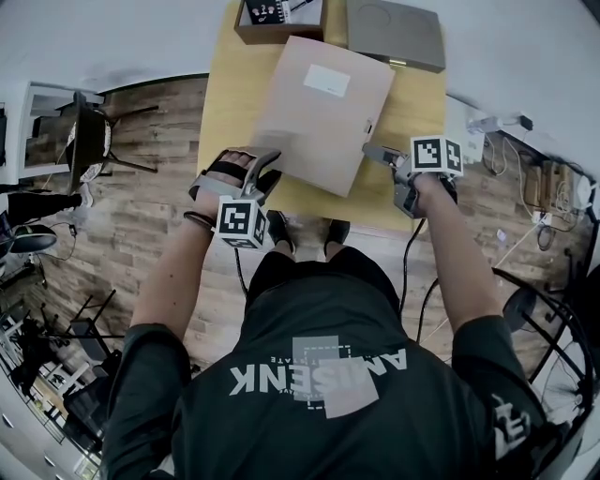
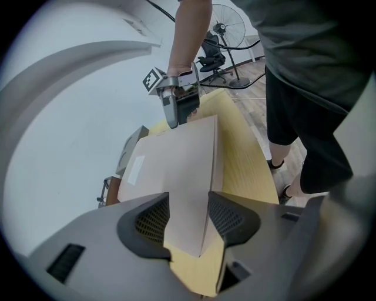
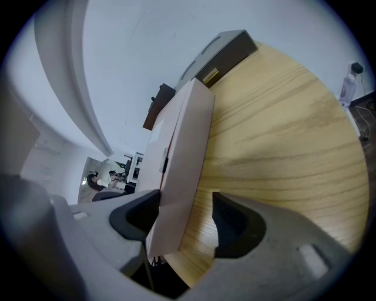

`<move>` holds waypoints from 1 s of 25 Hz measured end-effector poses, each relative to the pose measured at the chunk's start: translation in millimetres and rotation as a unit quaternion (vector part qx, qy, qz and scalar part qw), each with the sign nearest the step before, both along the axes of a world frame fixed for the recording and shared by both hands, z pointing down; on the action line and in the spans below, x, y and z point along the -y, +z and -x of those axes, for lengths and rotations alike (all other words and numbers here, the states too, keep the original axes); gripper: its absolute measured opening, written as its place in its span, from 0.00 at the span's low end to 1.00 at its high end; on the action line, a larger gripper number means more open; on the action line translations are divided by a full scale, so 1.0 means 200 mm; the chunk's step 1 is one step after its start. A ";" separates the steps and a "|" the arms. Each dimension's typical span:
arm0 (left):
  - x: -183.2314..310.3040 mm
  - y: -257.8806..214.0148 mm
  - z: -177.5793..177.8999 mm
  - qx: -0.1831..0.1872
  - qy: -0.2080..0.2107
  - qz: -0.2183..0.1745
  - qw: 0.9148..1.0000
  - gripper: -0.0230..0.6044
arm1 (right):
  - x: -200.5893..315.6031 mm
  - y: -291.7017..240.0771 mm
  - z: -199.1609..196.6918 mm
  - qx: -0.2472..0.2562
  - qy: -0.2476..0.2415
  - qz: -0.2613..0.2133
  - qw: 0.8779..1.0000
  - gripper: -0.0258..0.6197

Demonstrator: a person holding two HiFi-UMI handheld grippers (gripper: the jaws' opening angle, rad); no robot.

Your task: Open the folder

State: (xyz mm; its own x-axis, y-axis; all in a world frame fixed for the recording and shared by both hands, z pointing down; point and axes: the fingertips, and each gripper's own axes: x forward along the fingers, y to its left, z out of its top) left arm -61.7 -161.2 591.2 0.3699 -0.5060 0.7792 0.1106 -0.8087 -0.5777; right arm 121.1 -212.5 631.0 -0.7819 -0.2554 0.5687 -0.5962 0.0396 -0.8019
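Note:
A pale beige box folder (image 1: 319,112) with a white label (image 1: 326,81) lies shut and slightly askew on the yellow wooden table (image 1: 225,103). My left gripper (image 1: 265,173) is at its near left corner. In the left gripper view the corner of the folder (image 2: 176,170) sits between the jaws of the left gripper (image 2: 189,220), which stand apart. My right gripper (image 1: 370,152) is at the folder's right edge, beside the small clasp. In the right gripper view the folder's edge (image 3: 182,153) is between the jaws of the right gripper (image 3: 185,220). The left jaw lies against the edge, and bare wood (image 3: 276,129) shows before the right jaw.
A brown box (image 1: 279,19) and a flat grey case (image 1: 394,33) stand at the table's far edge, just beyond the folder. The person's feet (image 1: 281,230) are at the near edge. Chairs (image 1: 89,141) stand on the wood floor at left, cables and a fan (image 1: 553,319) at right.

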 end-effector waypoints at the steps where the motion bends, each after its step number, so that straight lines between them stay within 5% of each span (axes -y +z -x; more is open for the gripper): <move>1: 0.00 0.00 0.00 -0.002 -0.004 0.000 1.000 0.37 | 0.00 0.00 0.00 0.000 -0.001 -0.001 1.000 0.47; 11: 0.00 -0.01 -0.02 -0.026 0.017 -0.036 0.999 0.36 | 0.01 0.00 0.01 0.004 -0.007 -0.004 1.000 0.47; 16: -0.03 0.01 -0.03 -0.022 0.037 -0.051 0.998 0.28 | 0.01 0.00 0.00 0.004 -0.009 -0.004 1.000 0.47; 25: -0.05 -0.06 -0.08 -0.079 0.005 -0.047 0.996 0.18 | 0.02 0.00 0.01 0.007 -0.008 -0.008 1.000 0.47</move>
State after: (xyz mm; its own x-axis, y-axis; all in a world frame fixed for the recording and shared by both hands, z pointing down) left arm -46.0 -151.8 578.8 0.4900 -0.5703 0.6592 0.0194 -0.7489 -0.6624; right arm 119.9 -215.8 630.5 -0.7942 -0.2525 0.5527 -0.5833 0.0620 -0.8099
